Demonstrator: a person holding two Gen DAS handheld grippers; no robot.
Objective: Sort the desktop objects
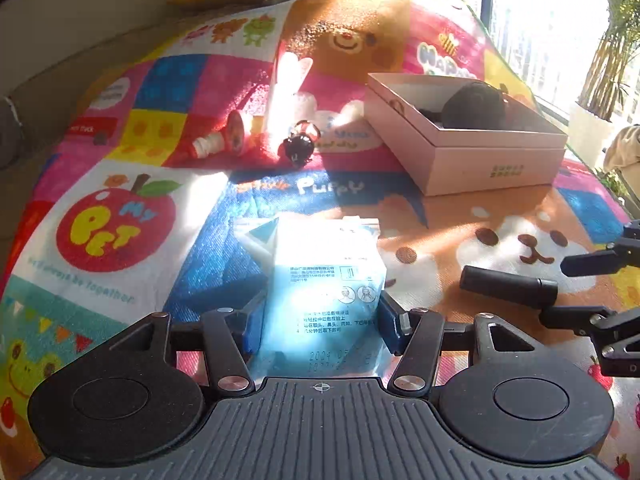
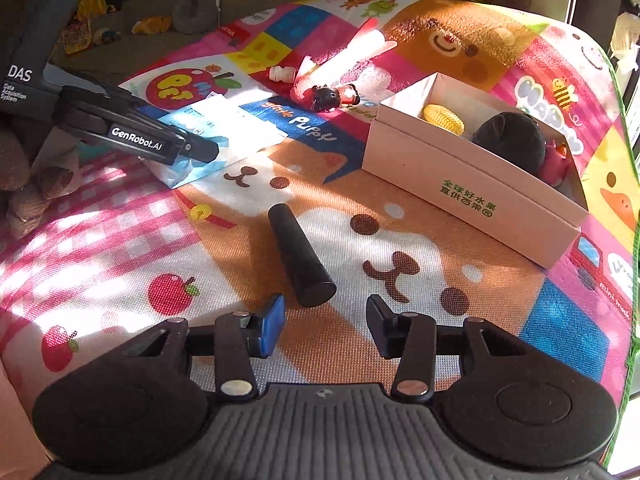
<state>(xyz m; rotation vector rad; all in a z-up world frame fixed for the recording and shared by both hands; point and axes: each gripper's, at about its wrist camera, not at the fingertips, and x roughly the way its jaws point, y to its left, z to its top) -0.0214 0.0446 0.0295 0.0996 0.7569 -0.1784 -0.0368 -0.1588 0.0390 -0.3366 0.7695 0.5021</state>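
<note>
The left gripper (image 1: 320, 320) pinches the blue packet (image 1: 324, 280) at lower centre, ready to lift; the right gripper (image 2: 326, 328), fingers spread, frames the black cylinder (image 2: 300, 256).

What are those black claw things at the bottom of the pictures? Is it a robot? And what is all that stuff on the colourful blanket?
It is no robot. A person holds a pair of tongs in each hand, and a little camera sits on each pair, looking out along its two fingers. So one picture comes from the left tongs, the other from the right tongs.

The left tongs are closed on a light blue packet. The right tongs are open and hold nothing; a black tube lies on the cartoon mat just in front of them.

Further back sits a pink box with a yellow toy and a black fuzzy ball inside. Behind the packet lie a small dark-headed figure and a little white bottle.
</note>
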